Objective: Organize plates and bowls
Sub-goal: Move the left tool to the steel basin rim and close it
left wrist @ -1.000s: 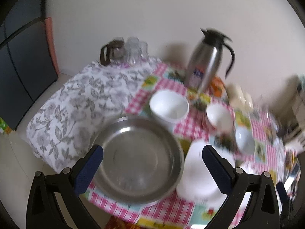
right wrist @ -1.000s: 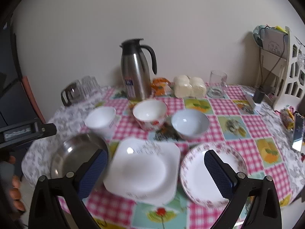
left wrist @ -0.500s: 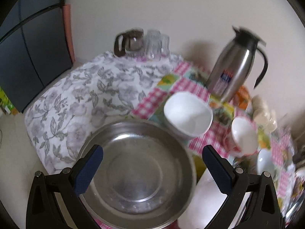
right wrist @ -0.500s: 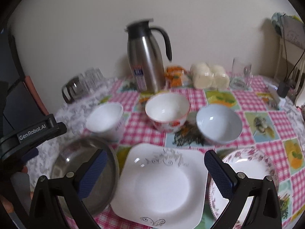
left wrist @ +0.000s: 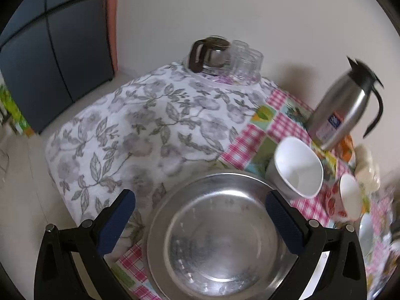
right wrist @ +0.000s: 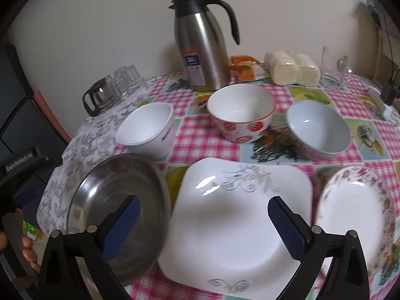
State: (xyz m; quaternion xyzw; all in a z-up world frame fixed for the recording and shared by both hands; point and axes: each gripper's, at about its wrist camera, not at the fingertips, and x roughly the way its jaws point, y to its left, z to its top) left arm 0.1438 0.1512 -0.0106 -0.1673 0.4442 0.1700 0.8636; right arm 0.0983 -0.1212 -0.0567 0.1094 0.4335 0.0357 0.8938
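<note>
A round steel plate (left wrist: 220,237) lies at the table's near left corner, partly on the floral cloth. My left gripper (left wrist: 200,215) hangs open right over it, one finger on each side of its far rim. My right gripper (right wrist: 203,215) is open above a white square plate (right wrist: 240,215), with the steel plate (right wrist: 117,200) to its left and a flower-rimmed round plate (right wrist: 355,215) to its right. Behind these stand a white square bowl (right wrist: 147,130), a strawberry-patterned bowl (right wrist: 240,112) and a pale grey bowl (right wrist: 317,127). Neither gripper holds anything.
A steel thermos jug (right wrist: 202,42) stands at the back by the wall. A glass coffee pot (left wrist: 210,55) and upturned glasses (left wrist: 247,62) sit on the floral cloth (left wrist: 150,130). Food packets (right wrist: 292,67) and a glass (right wrist: 330,65) are at the back right. A hand (right wrist: 27,250) shows at the left edge.
My left gripper has come closer and swung left over the steel plate. My right gripper has moved forward and lower over the white square plate. Both stay open and nothing was taken.
</note>
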